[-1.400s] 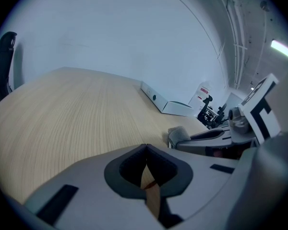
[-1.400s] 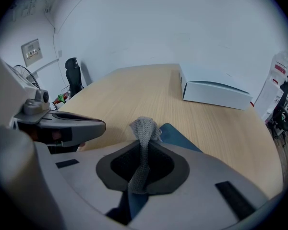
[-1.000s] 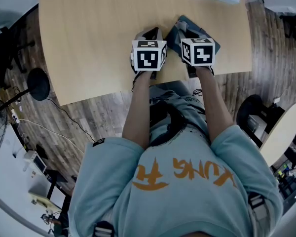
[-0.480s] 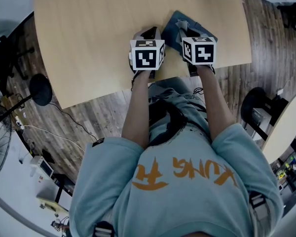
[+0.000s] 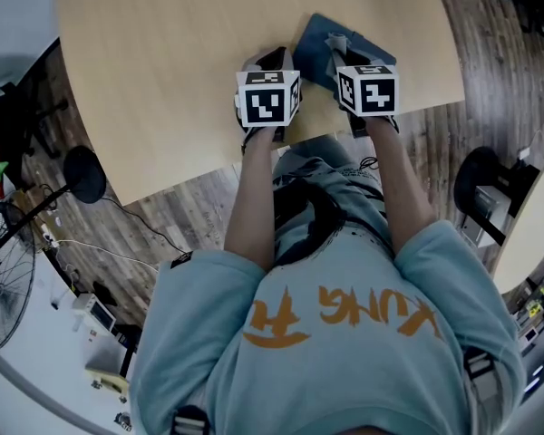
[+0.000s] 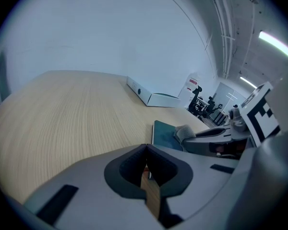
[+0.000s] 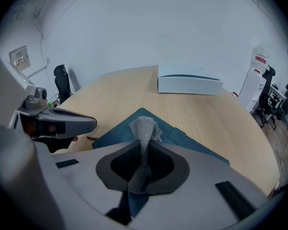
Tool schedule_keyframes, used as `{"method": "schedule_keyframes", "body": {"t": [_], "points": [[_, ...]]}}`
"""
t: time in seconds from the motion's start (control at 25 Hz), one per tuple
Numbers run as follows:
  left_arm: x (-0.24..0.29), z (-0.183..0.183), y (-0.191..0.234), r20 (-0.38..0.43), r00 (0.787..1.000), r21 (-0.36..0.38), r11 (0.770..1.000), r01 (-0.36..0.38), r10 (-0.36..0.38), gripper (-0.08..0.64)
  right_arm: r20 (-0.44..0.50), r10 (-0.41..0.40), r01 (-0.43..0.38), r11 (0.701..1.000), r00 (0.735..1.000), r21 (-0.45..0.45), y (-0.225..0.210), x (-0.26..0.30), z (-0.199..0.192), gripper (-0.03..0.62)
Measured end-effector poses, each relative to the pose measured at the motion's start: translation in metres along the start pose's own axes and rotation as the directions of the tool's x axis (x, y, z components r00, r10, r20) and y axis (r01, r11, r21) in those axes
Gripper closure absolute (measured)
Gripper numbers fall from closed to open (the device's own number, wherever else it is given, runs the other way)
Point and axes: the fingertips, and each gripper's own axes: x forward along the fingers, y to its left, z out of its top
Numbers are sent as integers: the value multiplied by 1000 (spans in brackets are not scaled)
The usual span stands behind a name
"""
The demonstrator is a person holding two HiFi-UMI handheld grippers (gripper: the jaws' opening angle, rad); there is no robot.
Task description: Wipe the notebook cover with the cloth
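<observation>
- Right gripper [image 7: 143, 169]: fingers pinching the grey cloth [image 7: 144, 127], poised over the teal notebook [image 7: 197, 147].
- Notebook lying flat on the counter [image 5: 163, 62], upper centre of the head view.
- Left gripper [image 6: 146, 169]: fingers pressed together, empty, just beside the notebook.
- Cloth in hand; wiping itself seemingly still ahead.

Surface [image 5: 163, 62]: blue notebook [image 5: 314, 36], grey cloth [image 5: 335, 42] atop; left gripper [image 5: 272, 60] beside notebook; right gripper [image 5: 344, 55] over it.
</observation>
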Motion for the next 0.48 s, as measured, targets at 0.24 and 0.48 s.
{"method": "schedule_keyframes", "body": {"t": [0.24,0.48], "points": [[-3,-4,-4,-18,1000,22,1000,9,-8,542,1,-22,22,1000,1000,20,-8,-7,-6,561],[-3,2,-8,-18,1000,42,999,17,-16,543,4,-45,45,998,999,53,-20,-16,-16,561]]}}
